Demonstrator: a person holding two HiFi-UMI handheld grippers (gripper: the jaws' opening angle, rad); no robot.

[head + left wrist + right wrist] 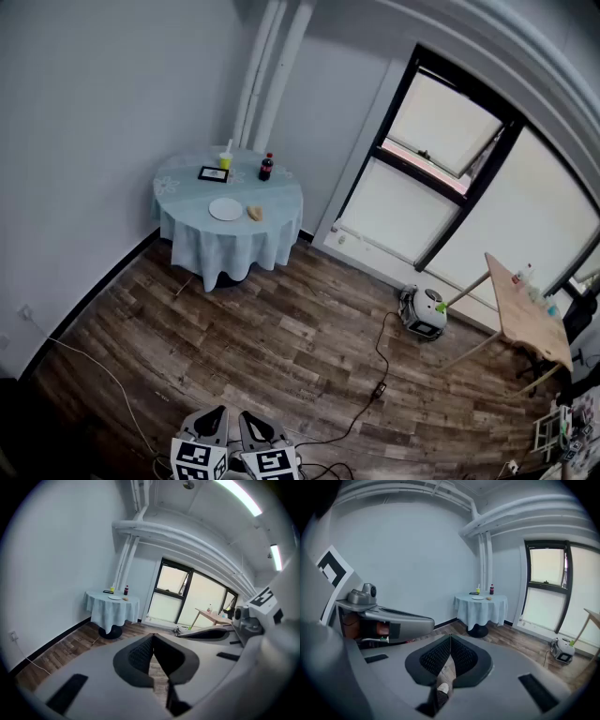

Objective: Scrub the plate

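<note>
A white plate [225, 209] lies on a round table with a pale blue cloth [187, 234] in the far corner of the room. Beside the plate lies a small tan sponge-like thing [254, 214]. Both grippers hang low over the wooden floor, far from the table. My left gripper [215, 415] and right gripper [253, 421] are side by side, both shut and empty. The left gripper view shows its jaws [152, 638] pressed together, with the plate [115, 597] far off. In the right gripper view the gripper [450, 639] is likewise shut, and the plate [477, 598] is distant.
On the table also stand a yellow bottle [226, 159], a dark bottle [266, 167] and a black-framed card [214, 174]. A white round device [427, 311] and a black cable [380, 361] lie on the floor near the window. A wooden table [525, 309] stands at the right.
</note>
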